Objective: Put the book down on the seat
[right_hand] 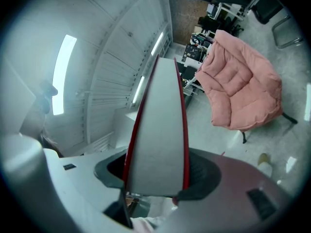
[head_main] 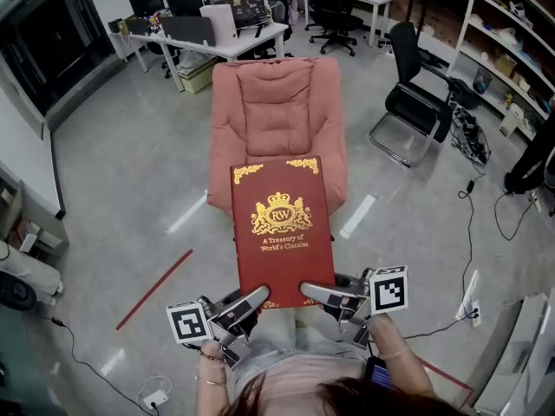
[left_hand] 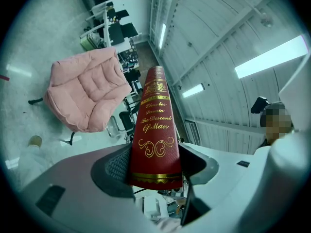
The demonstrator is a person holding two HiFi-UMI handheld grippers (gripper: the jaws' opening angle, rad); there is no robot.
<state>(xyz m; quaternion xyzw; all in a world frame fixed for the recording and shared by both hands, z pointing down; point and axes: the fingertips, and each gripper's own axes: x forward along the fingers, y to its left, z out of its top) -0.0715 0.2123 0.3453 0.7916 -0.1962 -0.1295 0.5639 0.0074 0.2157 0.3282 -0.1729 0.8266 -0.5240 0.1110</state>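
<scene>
A thick red book [head_main: 283, 229] with gold print on its cover is held flat in the air, its far end over the front edge of a pink padded armchair [head_main: 277, 111]. My left gripper [head_main: 253, 300] is shut on the book's near left corner, and my right gripper [head_main: 319, 295] is shut on its near right corner. In the left gripper view the red spine [left_hand: 154, 130] stands clamped between the jaws, the armchair [left_hand: 87, 89] beyond it. The right gripper view has the book's grey page edge [right_hand: 158, 130] between the jaws, with the armchair [right_hand: 243, 89] ahead.
A black office chair [head_main: 414, 102] stands right of the armchair. White desks [head_main: 217, 37] with monitors sit behind it. Shelving [head_main: 512, 42] lines the right wall, and cables [head_main: 473, 198] trail over the grey floor. A red tape line [head_main: 156, 289] marks the floor at left.
</scene>
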